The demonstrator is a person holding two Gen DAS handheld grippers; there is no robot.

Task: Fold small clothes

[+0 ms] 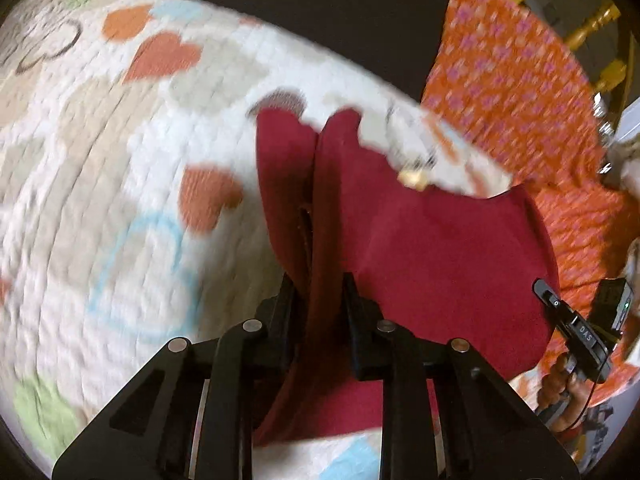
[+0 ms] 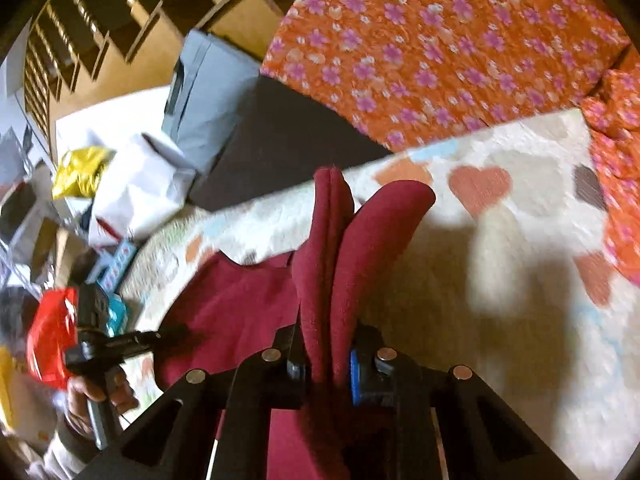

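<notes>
the left tool (image 1: 318, 292) is pinched narrow on a fold of the dark red garment (image 1: 432, 240), the cloth rising between its black fingers (image 1: 286, 300) and spreading off to the right over the quilt (image 1: 100, 152), a white bed cover printed with orange hearts and pale blue outlines. the right tool (image 2: 326, 354) is likewise clamped on the same dark red garment (image 2: 340, 248), two bunched ridges of fabric standing up out of its jaws, with a blue pad on one finger. in the left wrist view the other handheld unit (image 1: 580, 328) shows at the right edge, and its small white lettering seems to read "das", though blur makes that uncertain. an orange floral blanket (image 2: 440, 40) lies beyond the quilt, touching its far edge. a yellow wooden chair (image 1: 560, 0) stands behind.
</notes>
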